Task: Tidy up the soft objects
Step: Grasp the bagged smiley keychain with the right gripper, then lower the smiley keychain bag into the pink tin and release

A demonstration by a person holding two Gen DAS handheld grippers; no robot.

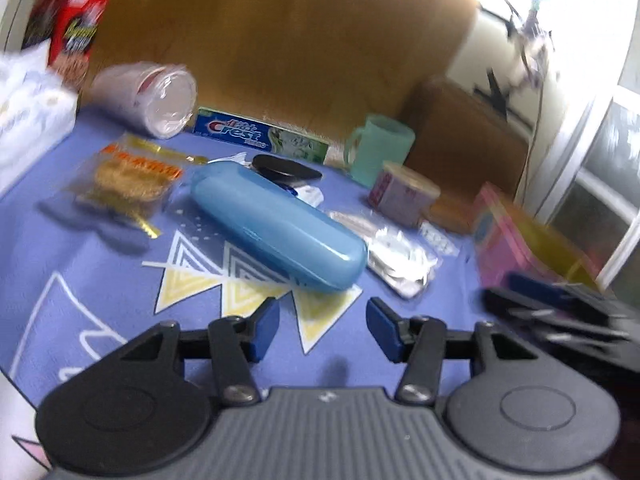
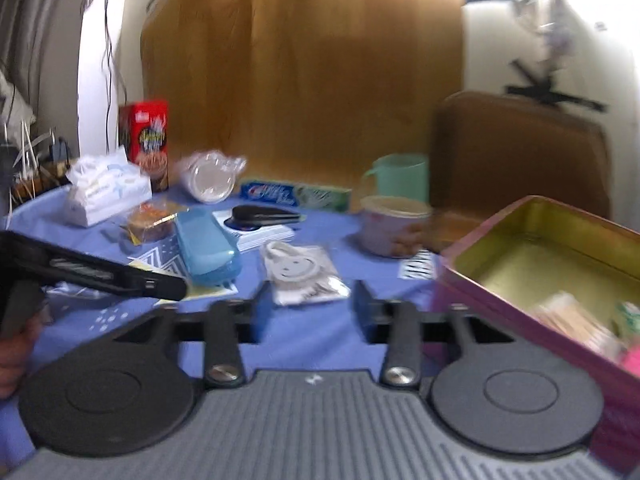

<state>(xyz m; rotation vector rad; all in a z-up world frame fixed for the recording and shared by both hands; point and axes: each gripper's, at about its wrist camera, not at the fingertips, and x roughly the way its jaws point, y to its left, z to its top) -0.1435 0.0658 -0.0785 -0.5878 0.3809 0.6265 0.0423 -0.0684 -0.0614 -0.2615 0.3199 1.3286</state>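
My left gripper [image 1: 324, 328] hovers open over the blue tablecloth [image 1: 100, 280], with nothing between its blue pads. Just ahead of it lie a blue hard case [image 1: 276, 224] and a clear packet with a white soft item [image 1: 400, 256]. My right gripper [image 2: 312, 314] is also open and empty, right behind that smiley-face packet [image 2: 300, 276]. A pink tin with a gold inside [image 2: 540, 264] stands open to its right, with a few blurred items in its near corner. A white tissue pack [image 2: 104, 192] sits at the far left. Each gripper shows in the other's view: right [image 1: 504, 292], left [image 2: 176, 288].
On the cloth lie a snack bag [image 1: 128, 180], a toothpaste box [image 1: 260, 136], a tipped plastic cup [image 1: 152, 100], a green mug [image 1: 380, 152], a lidded tub [image 1: 404, 196], a black object [image 1: 288, 170] and a red box [image 1: 72, 28]. A brown board [image 2: 320, 80] backs the table.
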